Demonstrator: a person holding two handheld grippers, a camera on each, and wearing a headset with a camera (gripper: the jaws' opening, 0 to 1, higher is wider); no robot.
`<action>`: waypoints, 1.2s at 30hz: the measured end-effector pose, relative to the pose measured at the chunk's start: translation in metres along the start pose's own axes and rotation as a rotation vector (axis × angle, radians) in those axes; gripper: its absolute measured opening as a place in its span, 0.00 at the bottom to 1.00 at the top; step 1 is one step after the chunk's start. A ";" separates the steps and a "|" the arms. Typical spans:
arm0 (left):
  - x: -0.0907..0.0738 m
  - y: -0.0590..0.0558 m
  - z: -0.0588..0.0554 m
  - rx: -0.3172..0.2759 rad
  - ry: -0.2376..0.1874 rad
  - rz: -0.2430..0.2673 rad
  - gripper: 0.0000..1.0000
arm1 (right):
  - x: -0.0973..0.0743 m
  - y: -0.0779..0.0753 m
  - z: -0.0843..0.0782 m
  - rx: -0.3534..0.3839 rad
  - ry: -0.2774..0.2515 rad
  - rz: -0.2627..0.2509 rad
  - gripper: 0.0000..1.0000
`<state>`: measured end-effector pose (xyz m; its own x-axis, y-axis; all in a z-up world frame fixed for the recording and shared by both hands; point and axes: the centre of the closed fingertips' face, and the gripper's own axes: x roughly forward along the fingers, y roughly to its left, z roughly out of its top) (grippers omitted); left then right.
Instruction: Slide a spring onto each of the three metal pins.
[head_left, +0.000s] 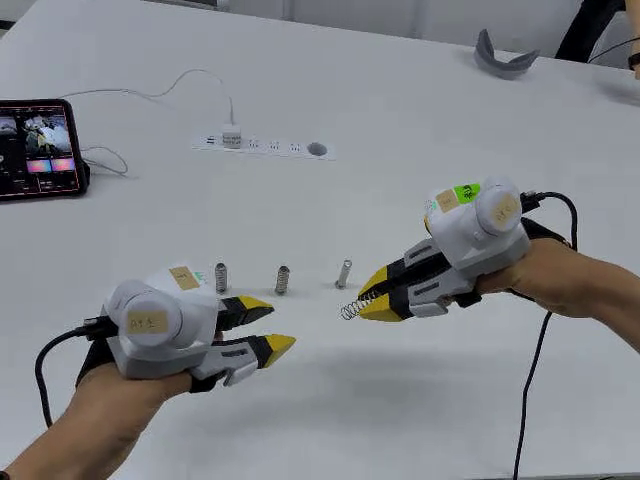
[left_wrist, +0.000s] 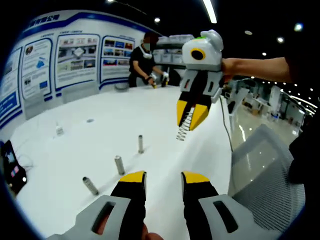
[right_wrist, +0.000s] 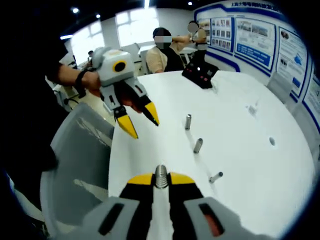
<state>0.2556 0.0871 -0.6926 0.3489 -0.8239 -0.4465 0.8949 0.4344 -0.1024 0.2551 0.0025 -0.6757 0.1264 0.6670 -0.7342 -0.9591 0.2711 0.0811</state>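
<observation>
Where the head view looks down on the white table (head_left: 420, 400), three metal pins stand in one row, and the bare pin (head_left: 344, 273) at its right end serves as the reference for every entry below.

- Bare pin: no coil on it. It seems to lean slightly, though it is too small to be sure.
- Middle pin (head_left: 282, 279): just left of the bare pin, upright.
- End pin (head_left: 221, 277): further left of the bare pin, past the middle pin.
- Fitted springs (head_left: 221, 279): one over the end pin and one over the middle pin.
- Right gripper (head_left: 375, 295): near the bare pin, on its right and towards the person. Its yellow tips are pinched together on the loose spring.
- Loose spring (head_left: 350, 308): juts from those tips, just short of the bare pin and not touching it. In the right gripper view it sits end-on (right_wrist: 160, 176) between the closed tips.
- Left gripper (head_left: 265, 325): left of the bare pin and nearer the person, below the middle pin. Its jaws are parted by a clear gap and hold nothing.
- Power strip (head_left: 262, 145): well beyond the bare pin, on the far side of the table.
- Tablet (head_left: 38, 148): far left of the bare pin, with its screen lit.
</observation>
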 end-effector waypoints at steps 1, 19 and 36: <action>-0.001 0.002 -0.002 -0.002 0.002 0.009 0.30 | 0.000 -0.002 -0.002 0.003 0.006 -0.005 0.12; -0.036 0.049 -0.020 -0.099 0.010 0.173 0.45 | 0.003 -0.036 -0.013 0.041 0.060 -0.076 0.12; -0.061 0.075 -0.037 -0.187 0.021 0.268 0.60 | 0.012 -0.068 -0.030 0.061 0.130 -0.106 0.12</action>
<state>0.2907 0.1835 -0.7059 0.5577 -0.6641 -0.4979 0.7044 0.6960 -0.1392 0.3142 -0.0285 -0.7101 0.1885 0.5379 -0.8217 -0.9245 0.3794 0.0363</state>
